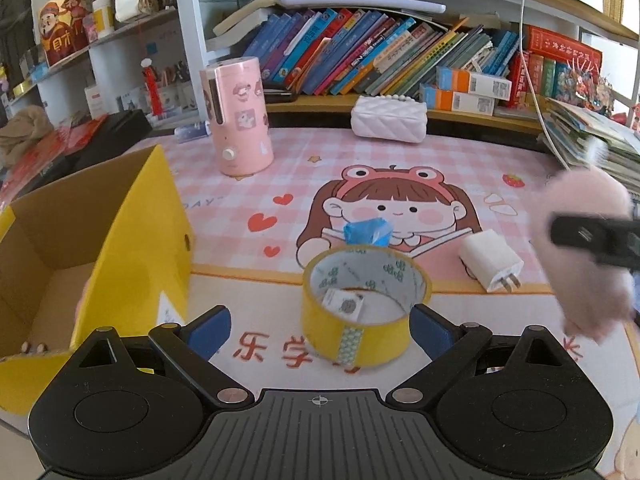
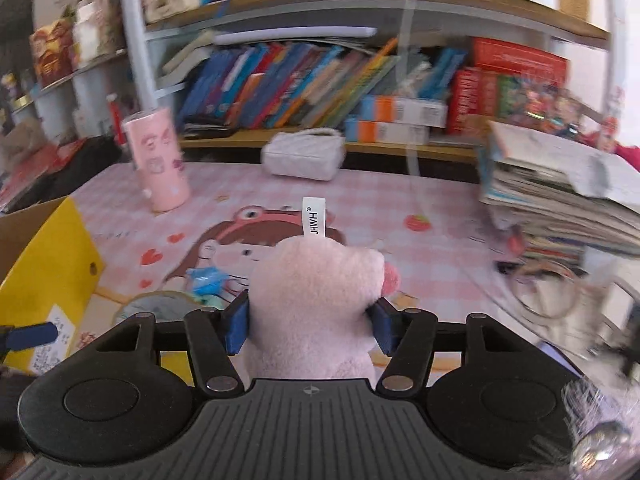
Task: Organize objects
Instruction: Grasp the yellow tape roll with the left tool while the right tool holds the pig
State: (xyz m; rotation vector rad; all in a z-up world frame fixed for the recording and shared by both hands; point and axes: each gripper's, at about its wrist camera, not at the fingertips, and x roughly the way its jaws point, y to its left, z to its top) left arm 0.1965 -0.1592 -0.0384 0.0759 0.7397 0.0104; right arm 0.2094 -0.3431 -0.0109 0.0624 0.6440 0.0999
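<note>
A yellow tape roll (image 1: 384, 334) stands on the pink cartoon mat (image 1: 248, 184), close in front of my left gripper (image 1: 320, 332). That gripper is open; its blue pads (image 1: 210, 330) flank the roll, and the left one stands clear of it. A blue crumpled wrapper (image 1: 366, 232) lies just behind the roll, and a white charger plug (image 1: 492, 266) lies to its right. My right gripper (image 2: 310, 328) is shut on a pink plush toy (image 2: 316, 292) with a white tag, held above the mat. From the left wrist the plush toy (image 1: 584, 216) shows at the right edge.
An open yellow cardboard box (image 1: 136, 240) stands at the left. A pink cylinder (image 1: 240, 116) and a white quilted bag (image 1: 388, 118) sit at the back of the mat, below the bookshelf. A stack of booklets (image 2: 560, 192) and a cable coil (image 2: 548, 292) crowd the right side.
</note>
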